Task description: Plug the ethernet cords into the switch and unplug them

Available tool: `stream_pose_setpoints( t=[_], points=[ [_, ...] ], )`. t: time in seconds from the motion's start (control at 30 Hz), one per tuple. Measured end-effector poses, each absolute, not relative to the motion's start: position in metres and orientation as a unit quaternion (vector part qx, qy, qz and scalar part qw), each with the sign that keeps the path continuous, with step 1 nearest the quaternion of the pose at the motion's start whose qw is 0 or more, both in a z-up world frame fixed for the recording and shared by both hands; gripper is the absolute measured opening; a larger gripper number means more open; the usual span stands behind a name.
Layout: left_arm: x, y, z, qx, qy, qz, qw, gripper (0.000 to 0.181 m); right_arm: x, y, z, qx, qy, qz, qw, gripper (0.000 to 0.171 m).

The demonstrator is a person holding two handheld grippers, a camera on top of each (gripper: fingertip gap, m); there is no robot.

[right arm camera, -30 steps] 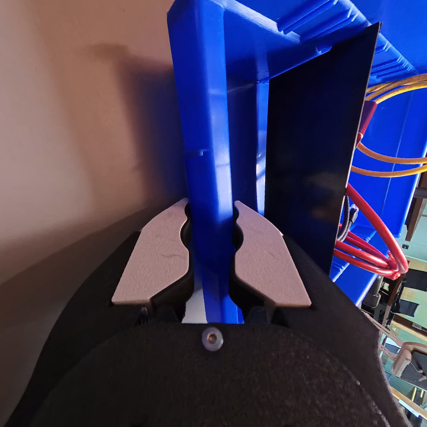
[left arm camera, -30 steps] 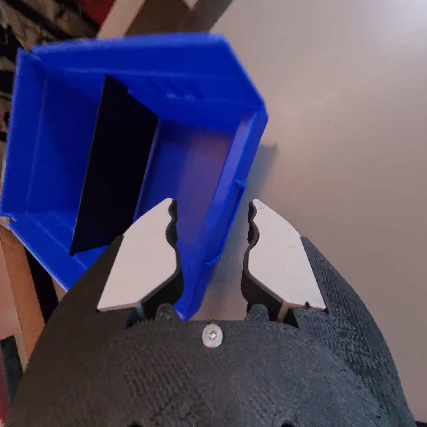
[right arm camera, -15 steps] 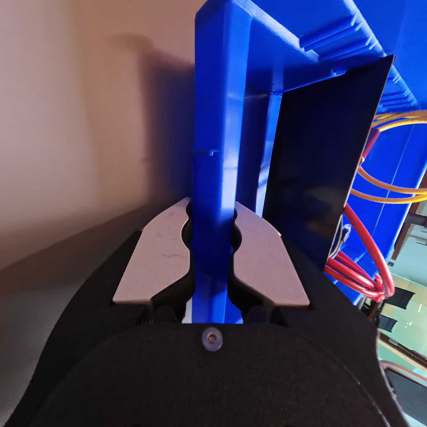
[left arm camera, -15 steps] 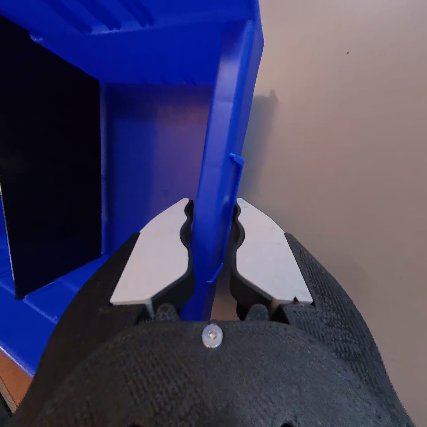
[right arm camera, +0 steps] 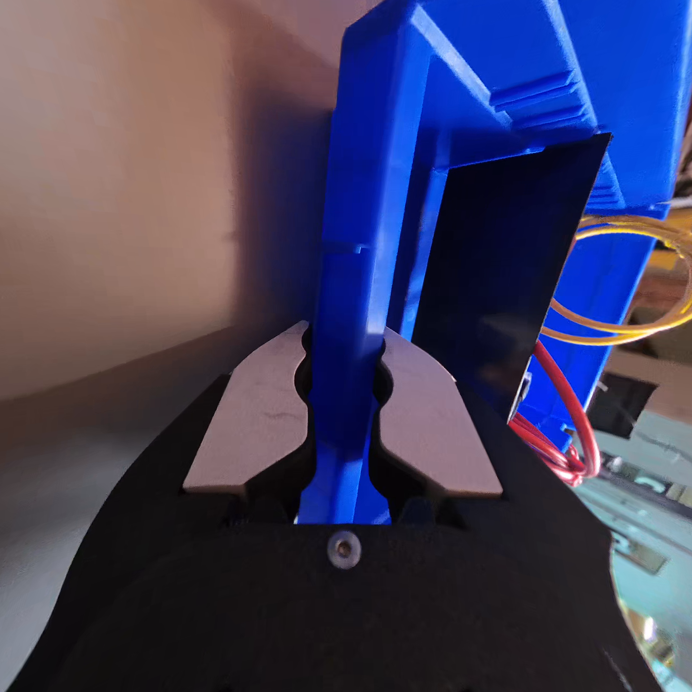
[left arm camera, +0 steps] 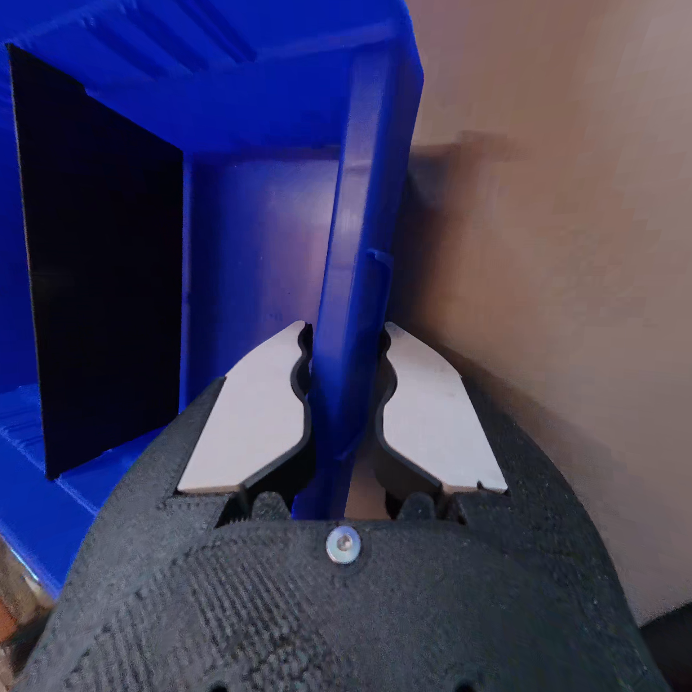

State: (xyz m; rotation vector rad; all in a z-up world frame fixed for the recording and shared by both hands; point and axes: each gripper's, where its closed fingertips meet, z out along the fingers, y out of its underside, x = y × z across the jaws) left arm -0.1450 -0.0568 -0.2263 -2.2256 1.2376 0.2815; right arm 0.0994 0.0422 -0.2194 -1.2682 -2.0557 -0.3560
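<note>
The left gripper (left arm camera: 344,378) and the right gripper (right arm camera: 342,374) each have their jaws clenched on a smooth wall of the blue plastic bin (left arm camera: 359,232). A flat black divider (right arm camera: 498,269) stands inside it. Glossy red cords (right arm camera: 561,423) and yellow cords (right arm camera: 618,333) loop in the bin beyond the divider.

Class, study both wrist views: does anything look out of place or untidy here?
Yes. The red cables and yellow cables loop out over the edge of the blue bin beyond the black divider, not lying inside. Each claw, left and right, clamps a bin wall.
</note>
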Motion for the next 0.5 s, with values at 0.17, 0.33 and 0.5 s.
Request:
stream_pose_setpoints(
  t=[0.17, 0.33, 0.5],
  points=[
    [-0.139, -0.039, -0.223, -0.788, 0.508, 0.125, 0.323, 0.035, 0.111, 0.027, -0.218, -0.478, -0.792, -0.149, 0.349, 0.030],
    [-0.165, -0.023, -0.217, -0.810, 0.430, 0.168, 0.361, 0.053, 0.110, -0.011, -0.209, -0.506, -0.764, -0.087, 0.391, 0.035],
    [-0.174, -0.016, -0.213, -0.816, 0.389, 0.218, 0.369, 0.060, 0.108, -0.067, -0.162, -0.557, -0.691, 0.101, 0.450, 0.030]
  ],
)
